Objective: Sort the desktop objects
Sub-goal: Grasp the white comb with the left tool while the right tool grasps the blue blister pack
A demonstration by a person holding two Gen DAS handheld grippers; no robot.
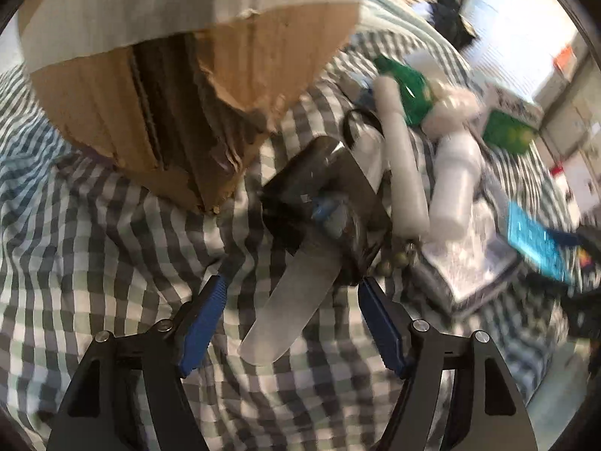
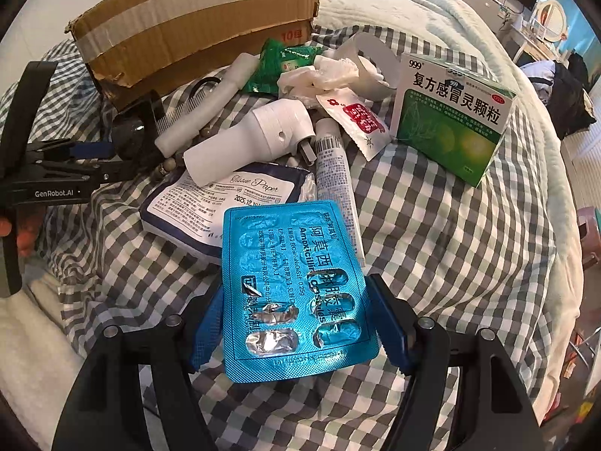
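My left gripper (image 1: 291, 289) is open on the checked cloth; a dark glass bottle with a frosted cap (image 1: 319, 218) lies between and just beyond its blue fingers, not gripped. It also shows from the side in the right wrist view (image 2: 94, 150), by the bottle (image 2: 131, 131). My right gripper (image 2: 296, 289) holds a blue amoxicillin blister pack (image 2: 296, 289) between its blue pads, above the cloth. The pile holds a white tube (image 1: 400, 158), a white plug-in device (image 2: 259, 135), a tissue pack (image 2: 225, 203), an ointment tube (image 2: 334, 173), a red sachet (image 2: 357, 120) and a green 999 medicine box (image 2: 454, 120).
A taped cardboard box (image 2: 195, 26) stands at the back left, close over the left gripper (image 1: 180, 75). A green packet (image 2: 281, 64) and crumpled white tissue (image 2: 330, 71) lie behind the pile. The checked cloth (image 2: 432, 244) covers a bed that drops off at right.
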